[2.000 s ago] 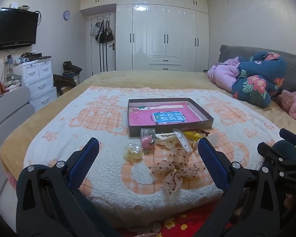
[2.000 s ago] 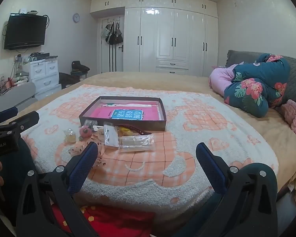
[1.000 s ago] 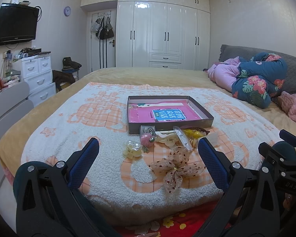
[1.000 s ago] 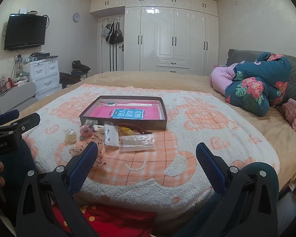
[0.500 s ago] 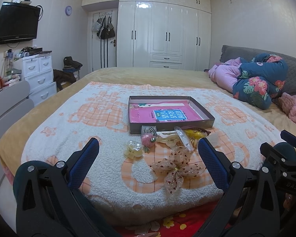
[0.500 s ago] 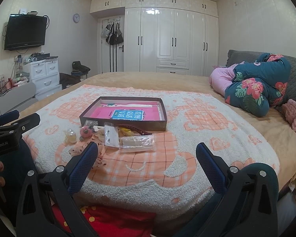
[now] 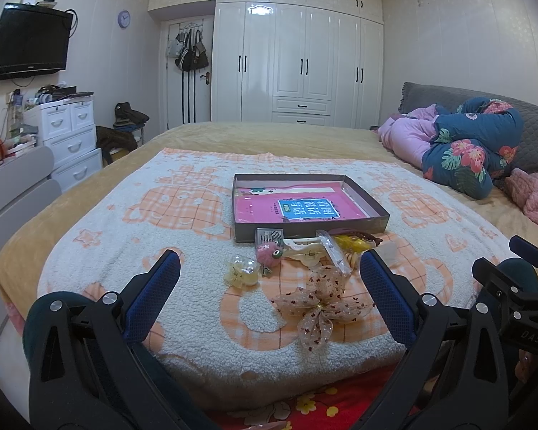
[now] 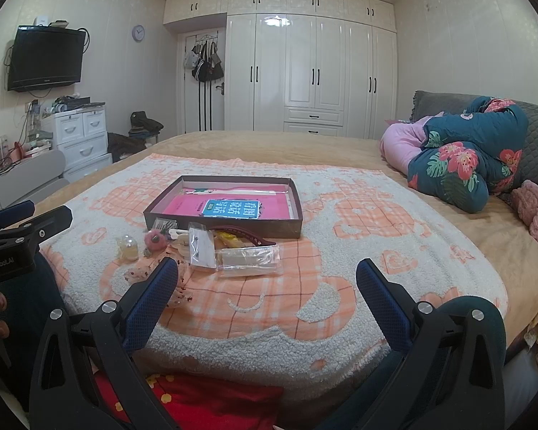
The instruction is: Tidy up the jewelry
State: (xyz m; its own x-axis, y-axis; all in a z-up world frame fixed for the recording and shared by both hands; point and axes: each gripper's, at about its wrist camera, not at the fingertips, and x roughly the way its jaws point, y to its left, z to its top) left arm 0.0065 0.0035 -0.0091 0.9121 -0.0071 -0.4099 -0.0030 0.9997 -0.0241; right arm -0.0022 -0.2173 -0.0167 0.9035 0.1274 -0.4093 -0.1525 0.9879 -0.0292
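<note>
A shallow grey box (image 7: 378, 217) (image 8: 297, 227) with a pink book inside lies on the bed blanket. In front of it lie several hair pieces: a sheer dotted bow (image 7: 321, 302) (image 8: 140, 271), a clear yellowish clip (image 7: 242, 273) (image 8: 127, 247), a pink fuzzy ball clip (image 7: 268, 252) (image 8: 155, 239), a white claw clip (image 7: 303, 249), small plastic bags (image 8: 249, 259) and a dark red hairband (image 8: 245, 233). My left gripper (image 7: 269, 288) is open and empty, held just before the bow. My right gripper (image 8: 267, 292) is open and empty, short of the bags.
A rolled floral quilt (image 7: 473, 152) and pink bedding (image 7: 536, 195) lie at the right of the bed. White drawers (image 7: 68, 132) stand at the left wall. White wardrobes (image 7: 297, 68) fill the far wall. A red floral cloth (image 8: 204, 399) lies below the bed's near edge.
The left gripper's view has shifted slightly and the items sit a touch closer. The right gripper has stayed almost still. Both stay open.
</note>
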